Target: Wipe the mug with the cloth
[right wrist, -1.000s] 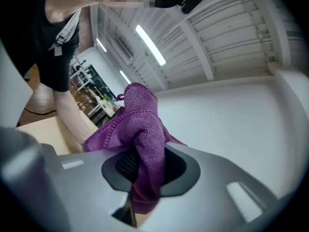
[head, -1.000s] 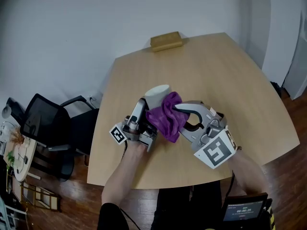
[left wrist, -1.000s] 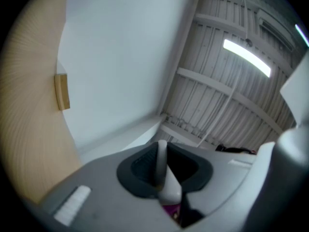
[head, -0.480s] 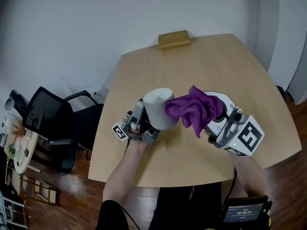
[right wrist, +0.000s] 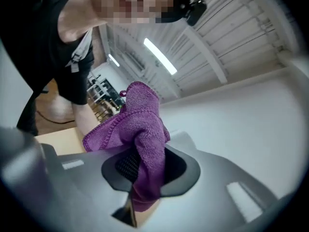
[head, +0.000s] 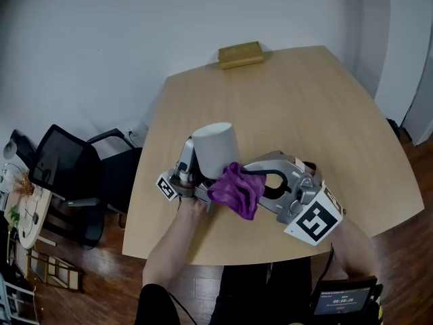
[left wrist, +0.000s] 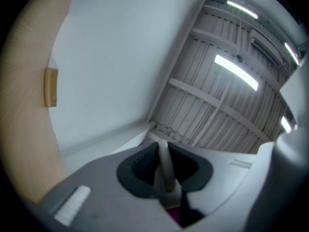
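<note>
In the head view a white mug point(head: 215, 147) is held up above the wooden table point(head: 304, 100), tilted, by my left gripper point(head: 196, 176). In the left gripper view a thin white part of the mug point(left wrist: 164, 164) stands between the dark pads point(left wrist: 141, 167), and my left gripper point(left wrist: 164, 174) is shut on it. My right gripper point(head: 247, 181) is shut on a purple cloth point(head: 234, 192), which is bunched against the mug's lower side. The right gripper view has the cloth point(right wrist: 141, 129) hanging out from between the jaws of the right gripper point(right wrist: 145, 170).
A tan wooden block point(head: 240, 54) lies at the table's far edge, also in the left gripper view as the block point(left wrist: 50, 87). A black office chair point(head: 67, 171) stands left of the table. A person's arm point(right wrist: 84, 115) shows behind the cloth.
The right gripper swung out to the right with the cloth, then came back in against the mug's lower side. The mug has risen and tipped in the left gripper.
</note>
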Action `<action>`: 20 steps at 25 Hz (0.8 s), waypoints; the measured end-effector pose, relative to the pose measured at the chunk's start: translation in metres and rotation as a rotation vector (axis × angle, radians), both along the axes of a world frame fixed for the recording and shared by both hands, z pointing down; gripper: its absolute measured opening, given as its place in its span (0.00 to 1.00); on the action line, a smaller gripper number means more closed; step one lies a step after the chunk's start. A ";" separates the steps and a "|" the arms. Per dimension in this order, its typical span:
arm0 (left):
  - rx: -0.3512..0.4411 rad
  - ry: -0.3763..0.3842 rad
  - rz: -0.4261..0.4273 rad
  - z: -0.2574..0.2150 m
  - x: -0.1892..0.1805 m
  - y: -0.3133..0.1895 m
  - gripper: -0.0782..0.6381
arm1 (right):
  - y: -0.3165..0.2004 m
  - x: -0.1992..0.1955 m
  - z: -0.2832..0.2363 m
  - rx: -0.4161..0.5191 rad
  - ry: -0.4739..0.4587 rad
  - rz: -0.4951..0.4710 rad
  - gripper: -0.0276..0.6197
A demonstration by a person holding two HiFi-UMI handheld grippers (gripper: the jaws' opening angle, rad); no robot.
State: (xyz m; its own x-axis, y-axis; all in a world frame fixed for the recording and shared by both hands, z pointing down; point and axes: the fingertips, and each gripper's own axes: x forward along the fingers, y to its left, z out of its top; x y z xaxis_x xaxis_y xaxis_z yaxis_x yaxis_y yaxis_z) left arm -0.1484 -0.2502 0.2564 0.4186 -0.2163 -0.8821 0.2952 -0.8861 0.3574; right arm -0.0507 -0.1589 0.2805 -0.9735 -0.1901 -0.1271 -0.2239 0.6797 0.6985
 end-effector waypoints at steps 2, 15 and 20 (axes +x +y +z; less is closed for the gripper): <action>0.020 0.017 -0.004 -0.003 -0.007 0.001 0.21 | 0.005 -0.010 0.020 0.017 0.113 -0.038 0.15; 0.171 -0.083 -0.025 -0.021 0.035 0.039 0.21 | -0.043 0.059 -0.056 -0.460 -0.493 -0.159 0.15; 0.199 -0.017 -0.095 -0.029 -0.001 0.036 0.21 | -0.024 0.019 -0.019 -0.349 -0.216 -0.127 0.15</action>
State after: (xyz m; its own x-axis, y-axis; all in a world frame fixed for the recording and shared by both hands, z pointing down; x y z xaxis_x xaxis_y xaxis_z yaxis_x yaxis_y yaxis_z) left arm -0.1490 -0.2138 0.2269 0.4198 -0.0777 -0.9043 0.2020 -0.9633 0.1766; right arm -0.0317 -0.1828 0.2610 -0.9499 -0.1387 -0.2800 -0.2395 0.8986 0.3676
